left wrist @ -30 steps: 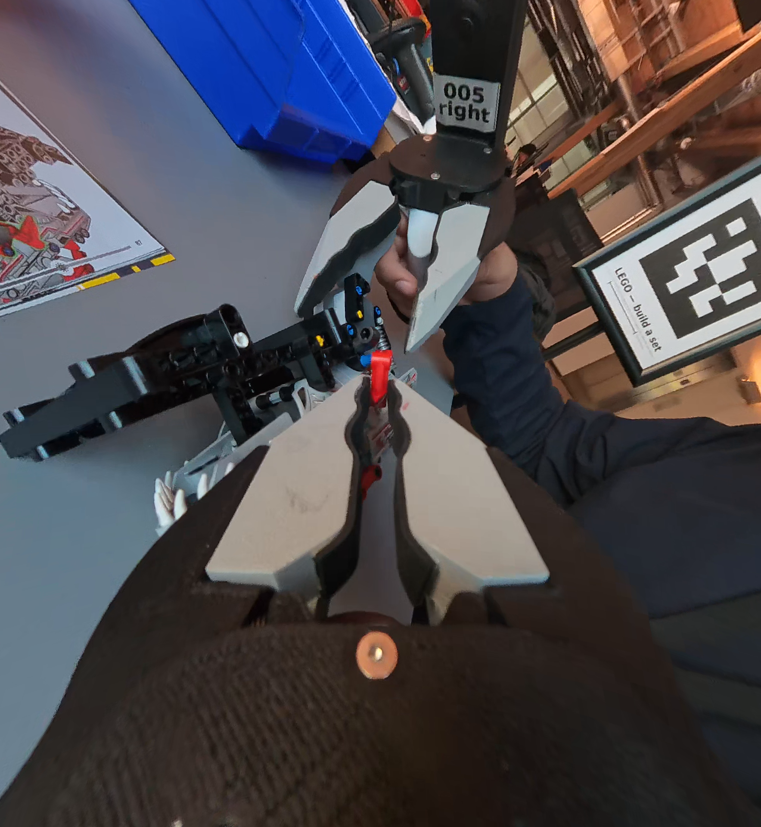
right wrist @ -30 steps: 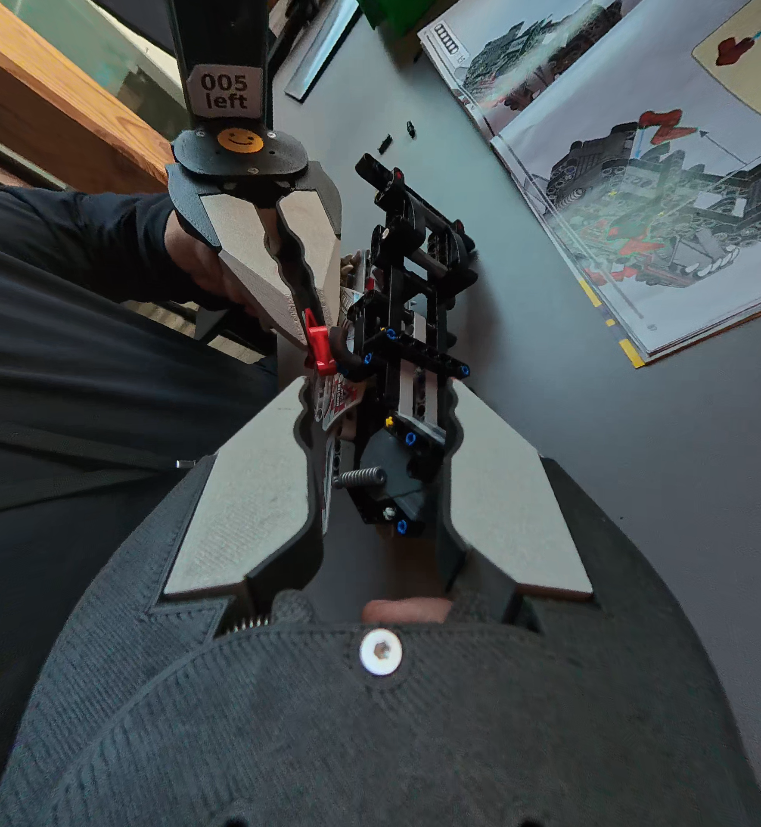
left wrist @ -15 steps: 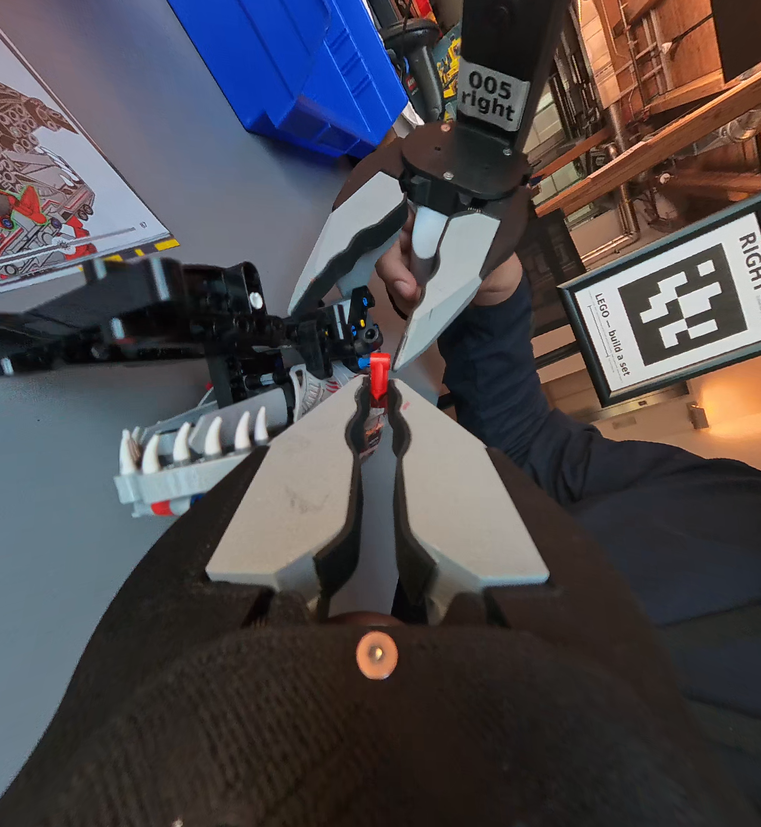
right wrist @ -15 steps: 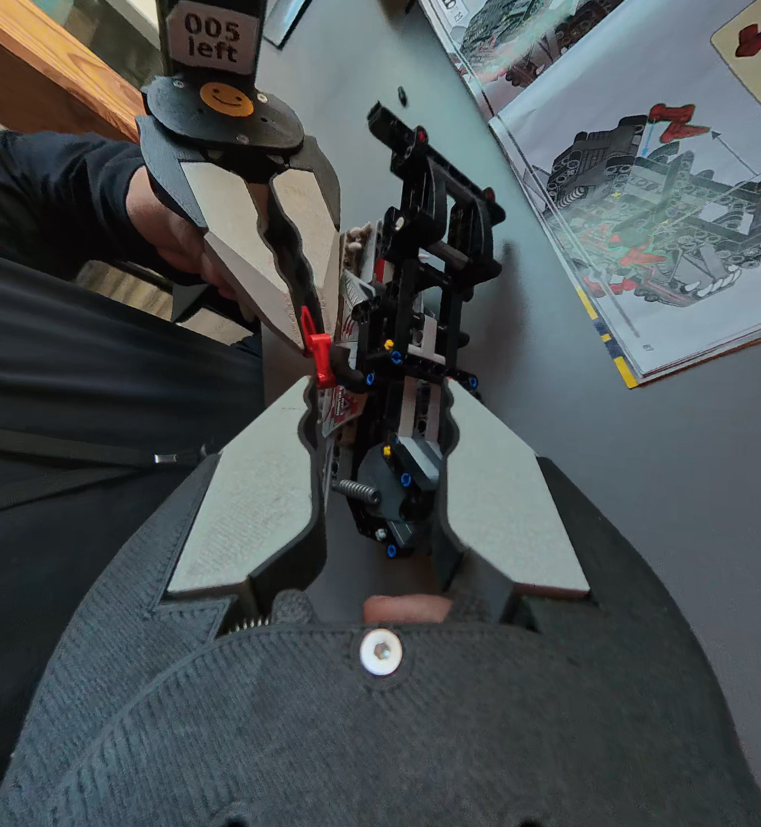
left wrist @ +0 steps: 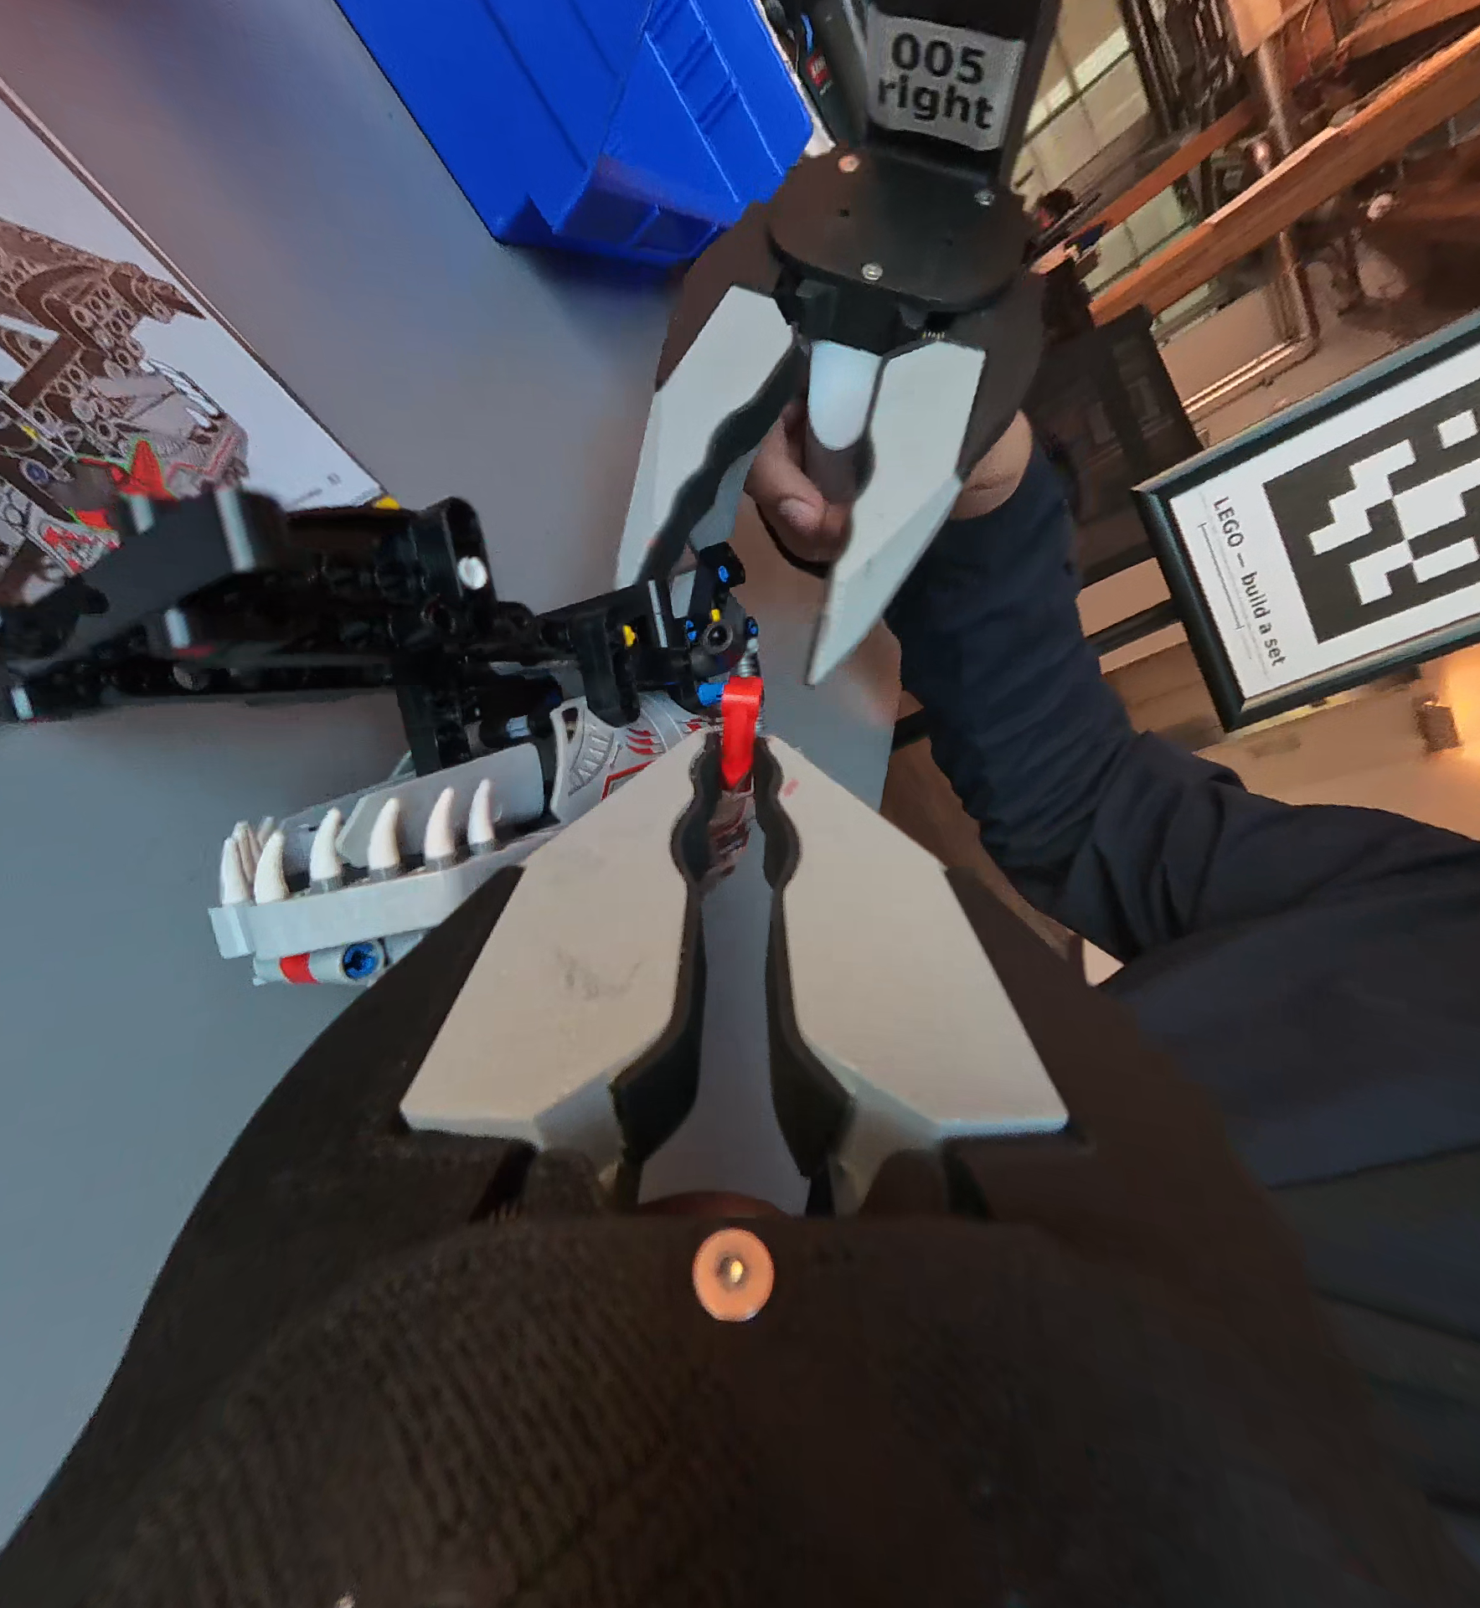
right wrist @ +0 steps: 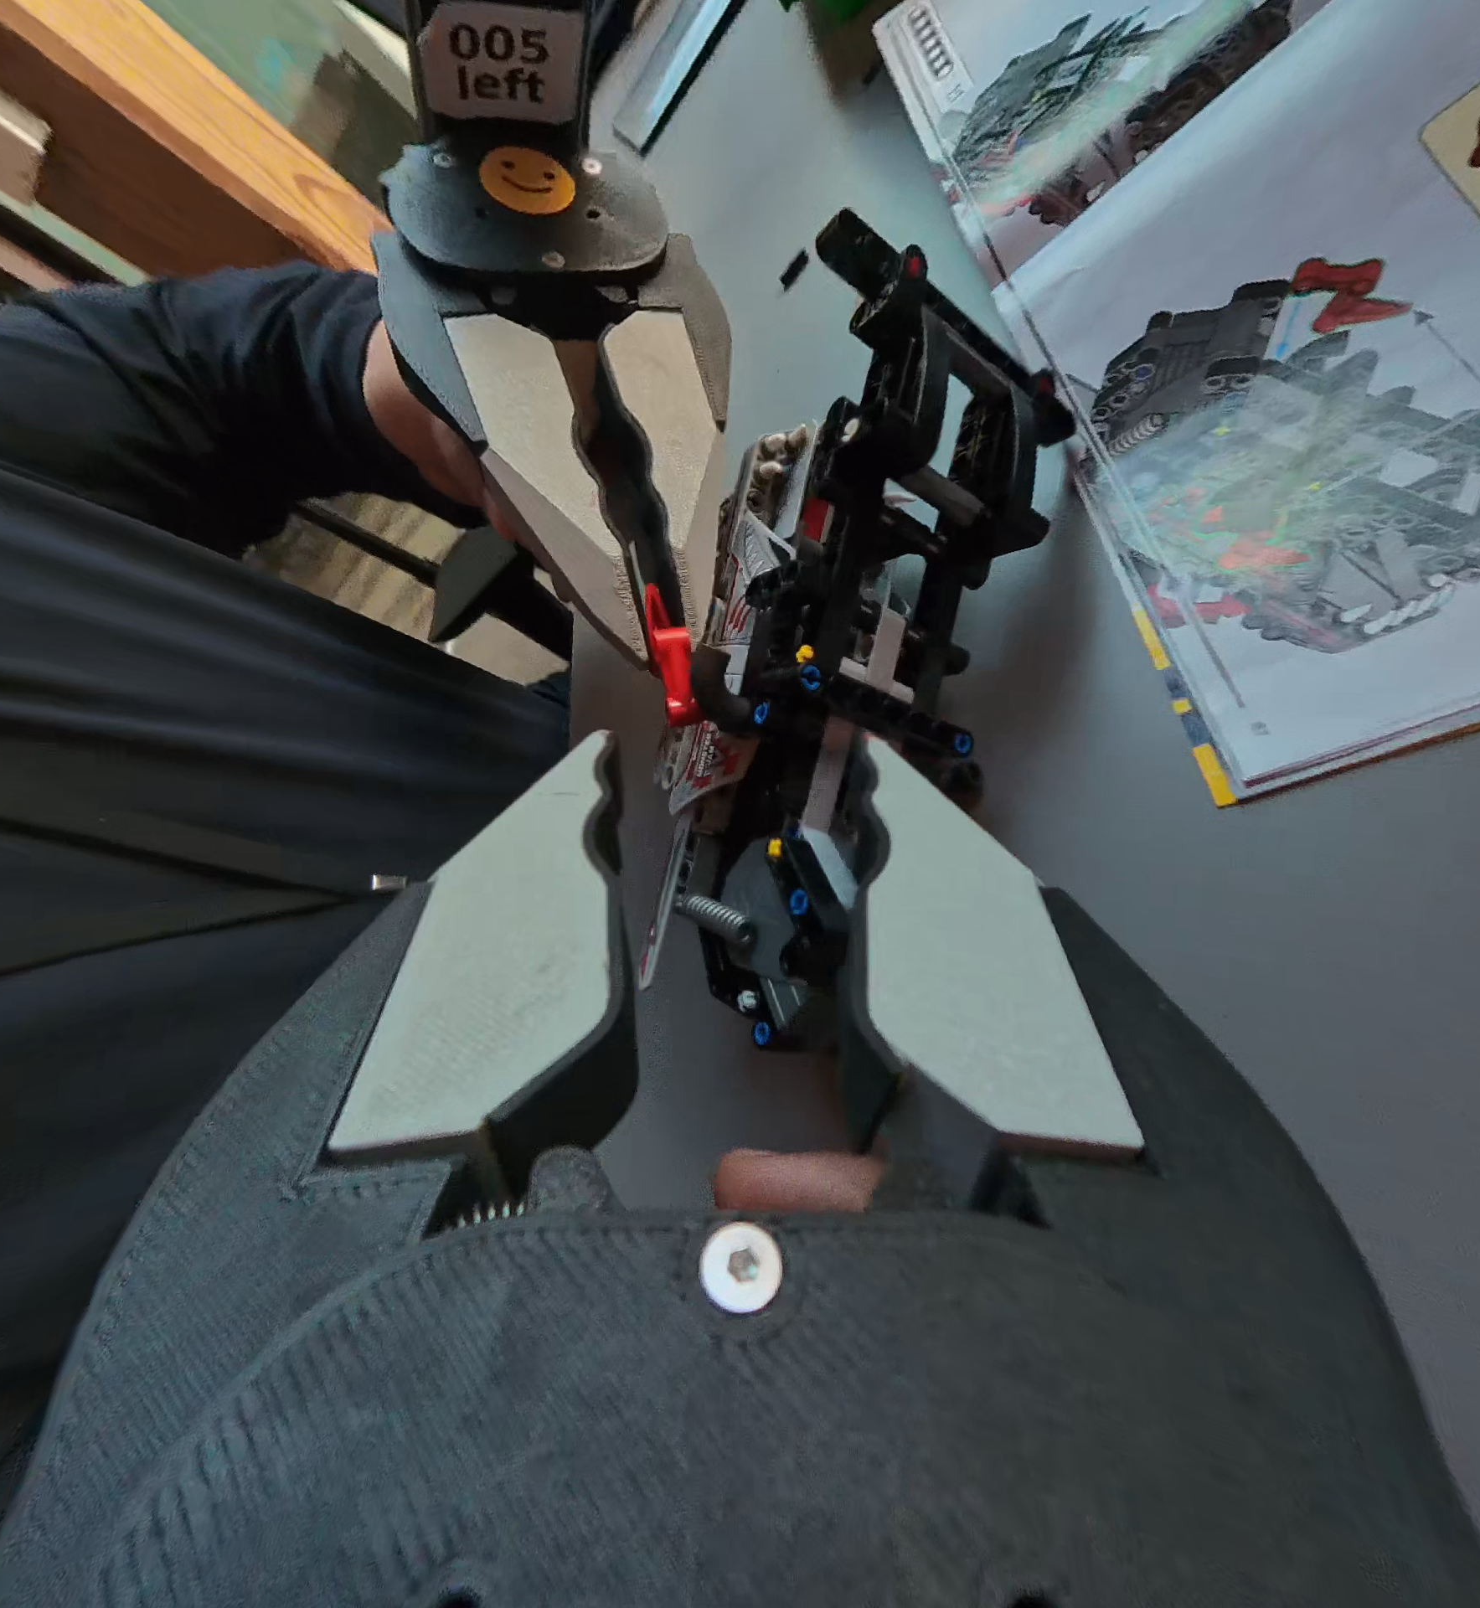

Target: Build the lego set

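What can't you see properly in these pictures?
- Red piece, left wrist view: its lower end is hidden between the left gripper fingers.
- Lego model, right wrist view: its underside faces away, and the right gripper fingers cover its near sides.
- Instruction booklet, right wrist view: blurred and cut off by the edge.
- Blue bin, left wrist view: cut off at the top.

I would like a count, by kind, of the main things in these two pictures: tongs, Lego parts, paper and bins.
Two-finger tongs: 2, left and right
Black and grey toothed Lego model: 1
Small red Lego piece: 1
Open printed instruction booklet: 1
Blue plastic bins: 1 group, number unclear
Total: 6
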